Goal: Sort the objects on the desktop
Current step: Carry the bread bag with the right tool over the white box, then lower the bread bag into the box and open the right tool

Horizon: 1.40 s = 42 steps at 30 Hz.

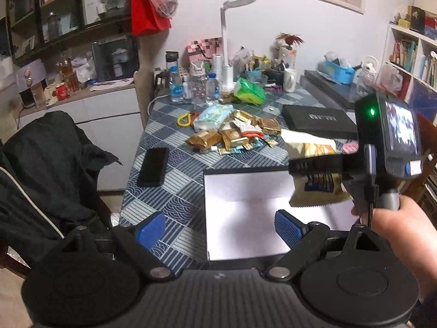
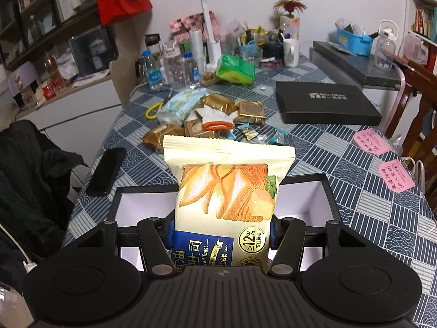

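Cream-and-blue toast packet is clamped between the right gripper pads and held above the open white box, not yet released. Box interior appears bare; sorting judged barely begun. Gold snack packets lie heaped mid-table. Left gripper stands with jaws apart, holding nothing, over the box's near-left corner.

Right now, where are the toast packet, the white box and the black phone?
toast packet (image 2: 226,191): right wrist view, on its printed front.
white box (image 1: 245,218): left wrist view, on its bare white floor.
black phone (image 1: 153,166): left wrist view, middle of its dark screen.
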Motion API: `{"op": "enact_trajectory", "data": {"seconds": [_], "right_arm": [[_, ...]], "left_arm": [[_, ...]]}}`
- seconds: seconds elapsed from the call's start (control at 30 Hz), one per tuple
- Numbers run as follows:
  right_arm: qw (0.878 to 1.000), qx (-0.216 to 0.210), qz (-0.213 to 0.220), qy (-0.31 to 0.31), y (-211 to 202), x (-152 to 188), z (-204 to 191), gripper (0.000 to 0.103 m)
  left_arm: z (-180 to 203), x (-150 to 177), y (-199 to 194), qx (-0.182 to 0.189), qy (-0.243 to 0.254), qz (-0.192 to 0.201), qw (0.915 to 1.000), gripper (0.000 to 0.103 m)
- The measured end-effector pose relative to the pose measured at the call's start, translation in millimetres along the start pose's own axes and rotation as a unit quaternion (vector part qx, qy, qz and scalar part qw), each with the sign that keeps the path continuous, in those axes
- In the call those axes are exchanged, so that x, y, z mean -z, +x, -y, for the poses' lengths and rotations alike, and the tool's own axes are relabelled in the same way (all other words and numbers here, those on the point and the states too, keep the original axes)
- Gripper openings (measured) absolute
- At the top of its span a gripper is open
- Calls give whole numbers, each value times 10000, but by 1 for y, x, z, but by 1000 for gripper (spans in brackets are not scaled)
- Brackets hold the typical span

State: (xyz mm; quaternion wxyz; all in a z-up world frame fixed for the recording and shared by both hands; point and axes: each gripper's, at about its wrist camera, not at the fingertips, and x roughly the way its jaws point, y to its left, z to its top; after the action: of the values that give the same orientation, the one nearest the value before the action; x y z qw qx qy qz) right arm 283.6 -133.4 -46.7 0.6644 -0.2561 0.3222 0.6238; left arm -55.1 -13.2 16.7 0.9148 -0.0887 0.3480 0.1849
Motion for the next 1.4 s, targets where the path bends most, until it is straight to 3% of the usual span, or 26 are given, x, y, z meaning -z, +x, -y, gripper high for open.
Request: {"op": "enact_trajectory", "data": {"seconds": [0.4, 0.83, 1.4], "right_arm": [[9976, 86, -631, -263, 60, 2, 18, 56], [9870, 279, -1506, -481, 126, 22, 29, 56], [9752, 375, -2099, -595, 159, 28, 35, 56]], "left_arm": [[-4, -14, 21, -242, -285, -65, 9993, 103], [-13, -11, 41, -434, -543, -347, 9970, 103], [-16, -13, 52, -559, -561, -507, 9956, 103]]}}
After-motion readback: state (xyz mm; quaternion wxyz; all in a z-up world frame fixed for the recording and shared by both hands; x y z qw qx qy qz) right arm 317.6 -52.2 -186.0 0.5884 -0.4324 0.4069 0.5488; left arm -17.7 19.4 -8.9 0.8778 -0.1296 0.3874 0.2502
